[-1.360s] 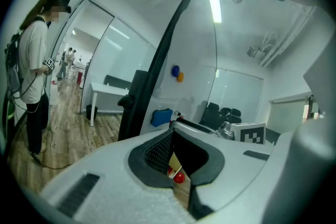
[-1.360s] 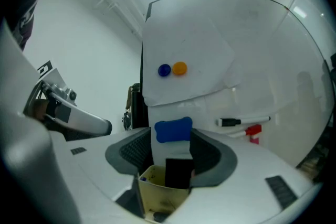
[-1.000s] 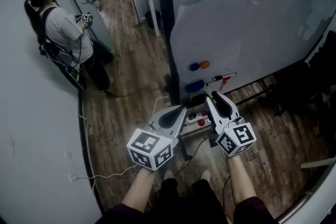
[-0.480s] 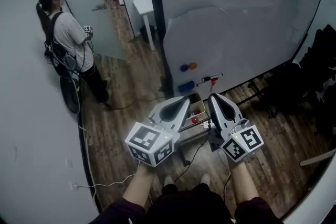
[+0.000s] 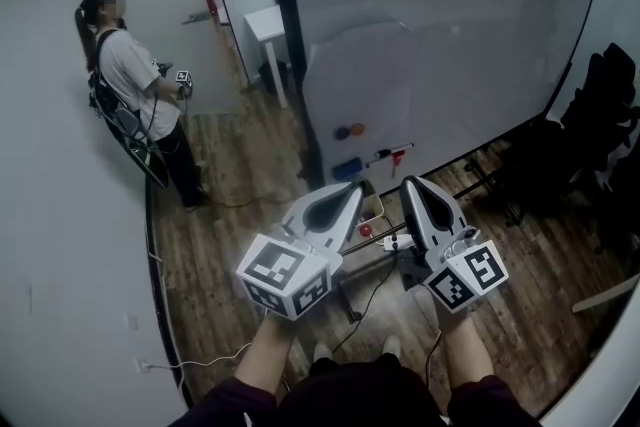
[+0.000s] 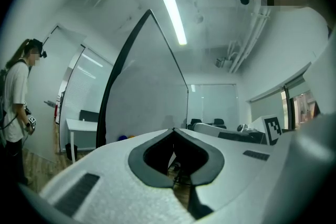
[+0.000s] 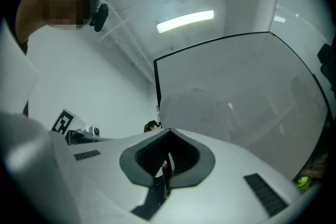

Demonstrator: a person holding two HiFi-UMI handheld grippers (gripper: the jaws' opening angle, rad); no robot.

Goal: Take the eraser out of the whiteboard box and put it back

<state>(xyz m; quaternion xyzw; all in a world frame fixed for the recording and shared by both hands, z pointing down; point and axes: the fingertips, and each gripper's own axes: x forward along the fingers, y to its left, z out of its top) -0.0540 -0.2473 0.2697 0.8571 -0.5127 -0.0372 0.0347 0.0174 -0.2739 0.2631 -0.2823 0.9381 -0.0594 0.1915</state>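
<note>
A blue eraser [image 5: 347, 169] sits at the lower left edge of the whiteboard [image 5: 450, 45], next to a red marker [image 5: 390, 155] and two round magnets. A pale open box [image 5: 372, 207] shows below, between my grippers. My left gripper [image 5: 355, 187] [image 6: 174, 129] is shut and empty, level, just below the eraser in the head view. My right gripper [image 5: 410, 181] [image 7: 169, 131] tilts slightly upward toward the board. Its jaws have just been closing and now meet with nothing between them.
A person [image 5: 125, 75] with a backpack stands at the left wall, holding another marker cube. A white table [image 5: 262, 23] stands behind the board. Black chairs [image 5: 600, 115] are at the right. A power strip [image 5: 395, 242], cables and a small red object [image 5: 366, 230] lie on the wooden floor.
Both grippers have risen in front of the whiteboard. The right gripper's jaws have come together. The person at the left now stands closer to the wall.
</note>
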